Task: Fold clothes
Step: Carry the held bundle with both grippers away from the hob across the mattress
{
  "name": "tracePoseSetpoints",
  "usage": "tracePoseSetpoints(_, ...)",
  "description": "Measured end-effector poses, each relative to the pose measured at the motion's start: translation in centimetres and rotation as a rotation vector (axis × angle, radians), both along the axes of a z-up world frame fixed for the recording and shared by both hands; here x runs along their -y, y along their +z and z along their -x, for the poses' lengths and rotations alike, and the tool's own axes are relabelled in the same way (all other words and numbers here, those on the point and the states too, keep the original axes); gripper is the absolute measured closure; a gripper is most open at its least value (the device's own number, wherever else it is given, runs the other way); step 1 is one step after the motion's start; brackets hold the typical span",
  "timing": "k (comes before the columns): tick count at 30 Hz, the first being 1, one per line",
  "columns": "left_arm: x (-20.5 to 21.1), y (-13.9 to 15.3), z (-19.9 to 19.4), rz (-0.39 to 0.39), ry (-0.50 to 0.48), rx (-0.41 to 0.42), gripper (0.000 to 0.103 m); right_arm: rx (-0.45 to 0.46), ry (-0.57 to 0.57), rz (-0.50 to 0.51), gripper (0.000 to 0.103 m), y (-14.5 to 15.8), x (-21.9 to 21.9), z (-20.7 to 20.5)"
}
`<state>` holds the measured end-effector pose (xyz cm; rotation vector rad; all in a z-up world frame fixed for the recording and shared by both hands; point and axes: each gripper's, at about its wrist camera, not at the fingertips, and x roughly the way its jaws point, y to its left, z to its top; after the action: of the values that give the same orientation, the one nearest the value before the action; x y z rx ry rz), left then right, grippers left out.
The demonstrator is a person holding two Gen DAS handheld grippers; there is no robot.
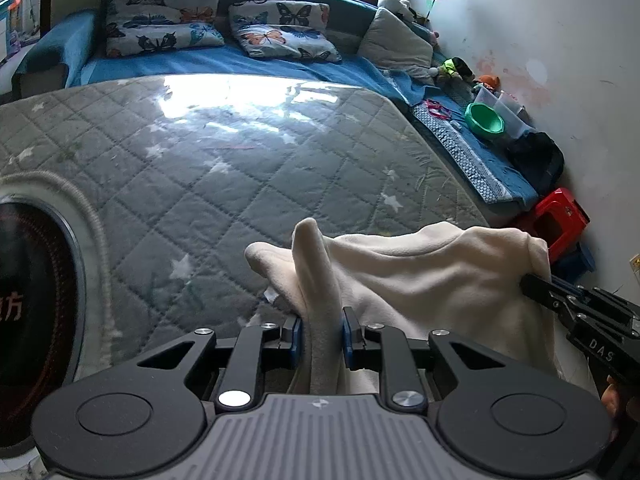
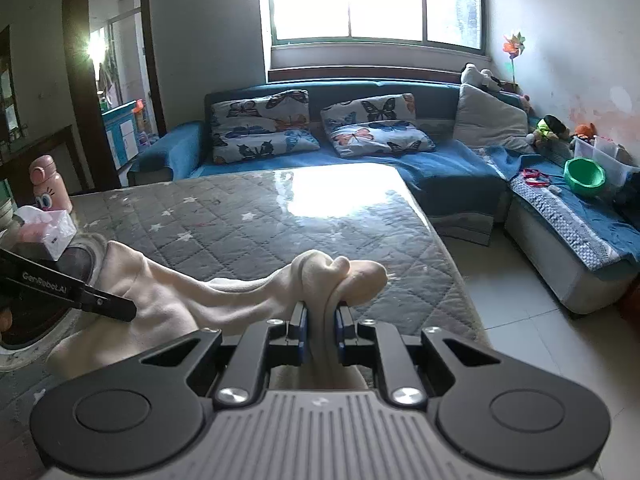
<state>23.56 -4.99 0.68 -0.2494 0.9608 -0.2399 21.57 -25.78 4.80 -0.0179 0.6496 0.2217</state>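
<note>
dark round appliance (image 1: 36, 320) cut off at left (printed characters partly lost).

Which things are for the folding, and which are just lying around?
For the folding:
- cream fleece garment
- left gripper, shut on it
- right gripper, shut on it
- grey quilted table cover

Just lying about:
- butterfly pillows
- green bowl
- pink bottle
- red stool
- pinwheel

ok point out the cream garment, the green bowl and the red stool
cream garment (image 1: 432, 276), left wrist view, on its bunched middle
green bowl (image 2: 585, 178), right wrist view, on its rim
red stool (image 1: 554, 220), left wrist view, on its top
</note>
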Motion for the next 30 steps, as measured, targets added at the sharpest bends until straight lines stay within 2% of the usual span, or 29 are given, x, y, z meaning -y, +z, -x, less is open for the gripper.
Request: tracePoseSetpoints(30,1.3,-1.0,-1.4,-0.018,-0.009,-0.017,0.082,-0.019,-0.062,0.047,0.091,-1.1,0.6,-1.4)
